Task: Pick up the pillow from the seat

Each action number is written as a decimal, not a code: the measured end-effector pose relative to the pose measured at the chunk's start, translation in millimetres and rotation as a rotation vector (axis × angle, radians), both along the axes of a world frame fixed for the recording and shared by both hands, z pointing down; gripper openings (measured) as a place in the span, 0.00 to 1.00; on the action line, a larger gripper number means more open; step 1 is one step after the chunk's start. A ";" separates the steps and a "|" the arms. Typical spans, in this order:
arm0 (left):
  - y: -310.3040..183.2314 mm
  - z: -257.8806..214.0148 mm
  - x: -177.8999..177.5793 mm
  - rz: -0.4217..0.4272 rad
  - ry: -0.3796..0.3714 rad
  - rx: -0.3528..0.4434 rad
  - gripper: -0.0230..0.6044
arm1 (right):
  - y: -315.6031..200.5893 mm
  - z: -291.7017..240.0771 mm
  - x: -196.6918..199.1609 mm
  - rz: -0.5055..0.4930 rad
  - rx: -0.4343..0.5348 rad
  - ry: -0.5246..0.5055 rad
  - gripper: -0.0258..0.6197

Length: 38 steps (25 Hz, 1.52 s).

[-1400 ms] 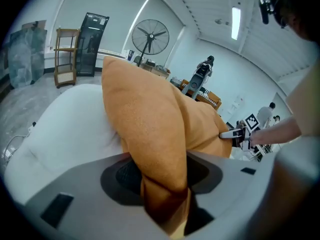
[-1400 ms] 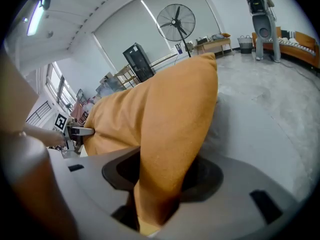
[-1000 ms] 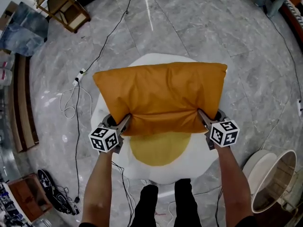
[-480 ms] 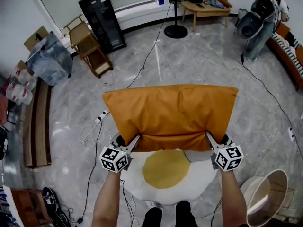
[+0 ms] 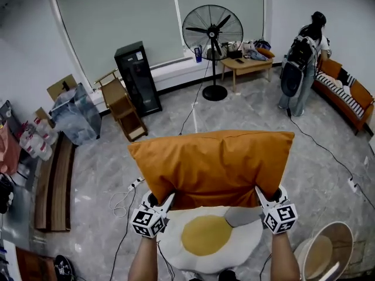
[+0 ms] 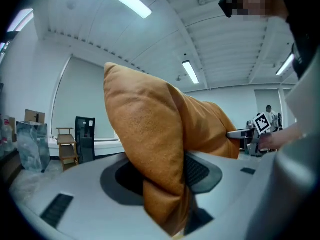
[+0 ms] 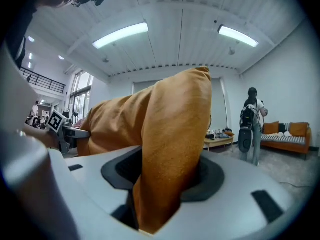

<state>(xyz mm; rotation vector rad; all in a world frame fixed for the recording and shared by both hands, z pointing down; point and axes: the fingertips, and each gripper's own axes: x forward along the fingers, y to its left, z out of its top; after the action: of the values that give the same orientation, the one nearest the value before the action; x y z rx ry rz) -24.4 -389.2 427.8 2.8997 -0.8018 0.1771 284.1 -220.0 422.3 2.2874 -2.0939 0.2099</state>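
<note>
An orange pillow (image 5: 214, 165) hangs in the air, held flat by its two near corners above a white seat (image 5: 249, 239) with a yellow centre. My left gripper (image 5: 162, 203) is shut on the pillow's near left corner. My right gripper (image 5: 263, 197) is shut on the near right corner. In the left gripper view the pillow (image 6: 160, 149) is pinched between the grey jaws, with the right gripper (image 6: 250, 134) beyond it. In the right gripper view the pillow (image 7: 172, 149) fills the gap between the jaws, and the left gripper (image 7: 67, 130) shows at far left.
A standing fan (image 5: 213, 34), a black cabinet (image 5: 138, 78), a wooden stool (image 5: 124, 107) and a low table (image 5: 249, 63) stand at the back. A person (image 5: 302, 60) stands by an orange sofa (image 5: 345, 95) at right. Cables (image 5: 126, 195) lie on the floor at left. A round basket (image 5: 325, 253) sits at lower right.
Both grippers have lifted the pillow up off the seat, and the head view has tilted up so the room's far wall, fan and cabinet now show.
</note>
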 end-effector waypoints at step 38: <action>62.4 -101.6 -61.8 -0.060 0.115 0.124 0.44 | 43.5 -106.2 -58.8 -0.020 0.154 0.152 0.36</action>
<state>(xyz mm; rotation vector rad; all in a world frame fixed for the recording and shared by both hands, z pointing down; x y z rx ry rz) -86.2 -326.8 326.2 2.9629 -0.9092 -0.0463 225.3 -176.5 316.1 2.2806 -2.1228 -0.1260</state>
